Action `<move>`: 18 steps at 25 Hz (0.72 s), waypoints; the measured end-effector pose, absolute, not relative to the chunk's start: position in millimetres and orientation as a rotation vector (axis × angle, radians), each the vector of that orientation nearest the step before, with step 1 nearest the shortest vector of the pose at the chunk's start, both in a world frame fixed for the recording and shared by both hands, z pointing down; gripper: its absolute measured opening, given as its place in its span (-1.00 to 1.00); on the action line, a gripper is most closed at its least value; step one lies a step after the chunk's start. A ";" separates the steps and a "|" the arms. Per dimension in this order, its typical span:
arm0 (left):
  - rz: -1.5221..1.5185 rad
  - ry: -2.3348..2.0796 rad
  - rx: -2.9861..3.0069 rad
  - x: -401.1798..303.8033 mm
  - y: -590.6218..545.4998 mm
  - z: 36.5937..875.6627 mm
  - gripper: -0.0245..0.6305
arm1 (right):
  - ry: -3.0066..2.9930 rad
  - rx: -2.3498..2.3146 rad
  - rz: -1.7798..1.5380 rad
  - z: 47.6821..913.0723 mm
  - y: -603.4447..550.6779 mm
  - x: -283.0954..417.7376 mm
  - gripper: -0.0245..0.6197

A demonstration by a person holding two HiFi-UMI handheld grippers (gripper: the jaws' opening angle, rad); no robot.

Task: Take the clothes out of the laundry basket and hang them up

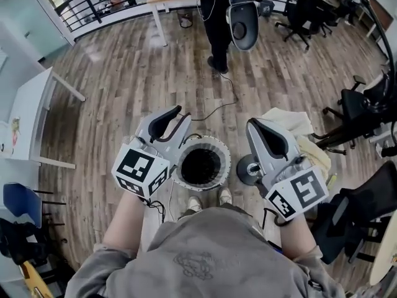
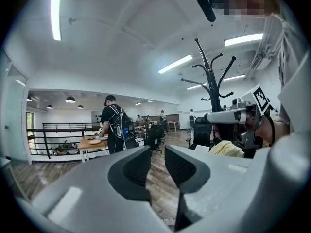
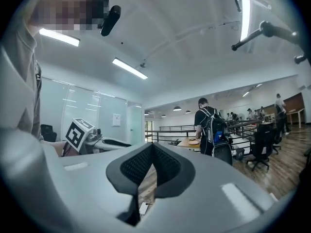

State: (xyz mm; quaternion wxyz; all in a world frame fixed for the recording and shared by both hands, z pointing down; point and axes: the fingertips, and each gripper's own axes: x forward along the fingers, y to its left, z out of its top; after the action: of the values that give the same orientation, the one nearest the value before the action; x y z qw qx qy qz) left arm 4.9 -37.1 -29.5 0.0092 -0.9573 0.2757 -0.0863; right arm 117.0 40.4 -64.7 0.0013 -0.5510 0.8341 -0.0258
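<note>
1. The white round laundry basket with a ribbed wall (image 1: 218,149) stands on the wooden plank floor (image 1: 124,85), directly in front of the person's feet. Its inside looks dark, and I cannot tell whether any clothes are left in it.
2. A pale yellow cloth (image 1: 290,121) is already out of the basket, at the right side, close to the black coat stand with curved hooks (image 2: 210,81). Whether it hangs on a hook or only lies there, I cannot tell.
3. The left gripper (image 1: 182,113) is held above the basket rim with its jaws spread and nothing between them (image 2: 158,157).
4. The right gripper (image 1: 255,126) has its jaws pressed together on nothing (image 3: 152,152). So no garment is carried now. I judge that the work is either between two garments or close to its end.
5. Room for moving: the floor ahead and to the left is wide and free, with only a thin black cable (image 1: 217,109) lying on it.
6. The right side is tight, with black office chairs (image 1: 356,107) just beside the cloth.
7. A person in black clothes (image 1: 217,23) stands well apart, and a white table (image 1: 25,117) borders the far left.
</note>
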 end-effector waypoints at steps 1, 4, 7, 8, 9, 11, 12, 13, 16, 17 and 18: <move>-0.278 0.881 -2.982 -1.2 -34.6 -26.7 -0.65 | 2.642 -1.706 -0.086 -61.4 40.7 108.9 -0.84; -0.296 0.948 -2.964 -15.8 -31.1 -19.5 -0.70 | 2.708 -1.626 -0.114 -53.3 39.6 86.5 -0.84; -0.294 1.024 -2.973 -27.4 -29.0 -12.2 -0.74 | 2.748 -1.551 -0.154 -45.2 36.6 68.9 -0.84; -0.296 1.049 -2.969 -31.0 -27.2 -10.4 -0.77 | 2.753 -1.533 -0.172 -41.9 35.3 65.1 -0.84; -0.296 1.073 -2.964 -34.9 -25.3 -9.0 -0.78 | 2.758 -1.517 -0.191 -38.3 33.8 62.0 -0.84; -0.300 1.122 -2.960 -43.7 -22.1 -5.6 -0.84 | 2.775 -1.482 -0.225 -30.3 31.4 56.8 -0.84; -0.312 1.143 -2.954 -48.7 -20.7 -3.5 -0.88 | 2.789 -1.466 -0.240 -26.1 30.7 54.4 -0.84; -0.335 1.161 -2.939 -54.0 -19.0 -1.3 -0.93 | 2.805 -1.452 -0.256 -22.3 30.0 52.2 -0.84; -0.374 1.205 -2.903 -72.7 -13.2 1.3 -0.93 | 2.827 -1.430 -0.285 -18.1 25.8 46.5 -0.84; -0.361 1.224 -2.911 -79.5 -12.0 2.0 -0.93 | 2.829 -1.427 -0.284 -18.9 24.1 44.7 -0.84; -0.347 1.248 -2.920 -86.3 -11.1 3.4 -0.93 | 2.833 -1.424 -0.277 -20.1 22.6 42.5 -0.84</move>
State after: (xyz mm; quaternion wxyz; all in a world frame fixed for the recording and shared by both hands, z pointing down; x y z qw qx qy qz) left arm -86.3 -11.1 3.4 -0.0263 -0.9138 0.3906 -0.1086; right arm 42.5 22.6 -20.1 -0.0206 -0.4474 0.8898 -0.0870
